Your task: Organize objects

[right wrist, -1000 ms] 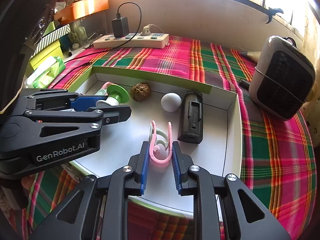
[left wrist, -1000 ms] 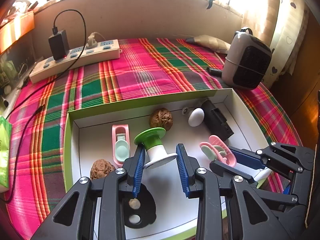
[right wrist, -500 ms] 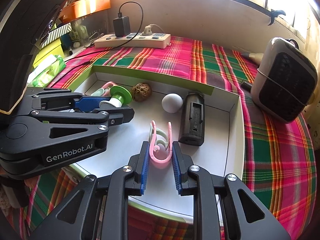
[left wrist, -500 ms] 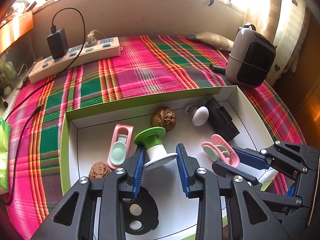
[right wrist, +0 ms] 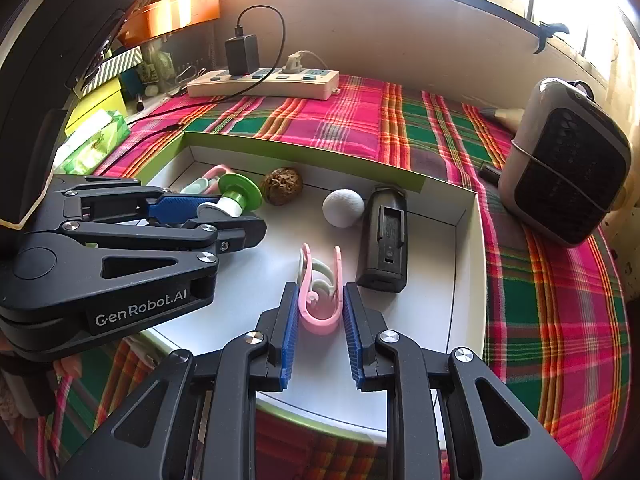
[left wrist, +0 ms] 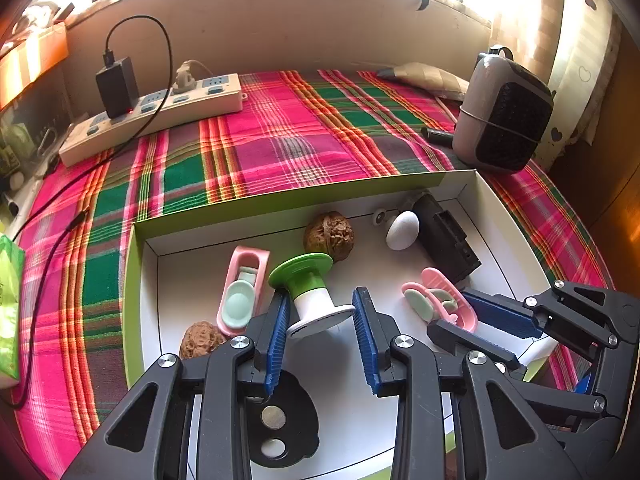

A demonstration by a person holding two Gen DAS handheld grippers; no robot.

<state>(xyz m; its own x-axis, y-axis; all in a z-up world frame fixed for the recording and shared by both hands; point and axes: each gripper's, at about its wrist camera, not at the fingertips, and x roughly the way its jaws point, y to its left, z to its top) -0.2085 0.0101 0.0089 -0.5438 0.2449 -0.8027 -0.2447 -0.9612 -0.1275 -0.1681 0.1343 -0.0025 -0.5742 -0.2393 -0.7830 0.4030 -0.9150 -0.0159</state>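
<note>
Left wrist view: the left gripper (left wrist: 320, 322) has its blue pads about halfway apart with the green-and-white spool (left wrist: 310, 294) between them; the spool's white end sits at the left pad, but whether both pads press it I cannot tell. The spool lies tilted inside the shallow white tray (left wrist: 508, 248), which has a green outer wall. Just left of the spool lies a pink clip (left wrist: 242, 292), and a walnut (left wrist: 200, 340) sits by the tray's left wall, leaving little room on that side. A second walnut (left wrist: 329, 235) touches the spool's green flange near the far wall. A white egg (left wrist: 402, 230) and a black block (left wrist: 446, 240) stand close together toward the far right corner. The right gripper (left wrist: 468, 316) comes in from the right, closed on a second pink clip (left wrist: 440, 300). A black disc (left wrist: 280, 420) lies under the left gripper near the tray's near edge. The white floor between spool and second pink clip is bare.

Right wrist view: the right gripper (right wrist: 320, 320) is nearly closed, both pads pressing the second pink clip (right wrist: 320, 292), held over the tray floor near the near rim (right wrist: 468, 280). The black block (right wrist: 384, 240) lies just right of it, the egg (right wrist: 343, 207) beyond. The left gripper (right wrist: 208, 210) crowds the left side. Outside the tray, plaid cloth (right wrist: 552, 300) runs to a grey heater (right wrist: 568, 160) on the right and a power strip (right wrist: 264, 82) at the back
</note>
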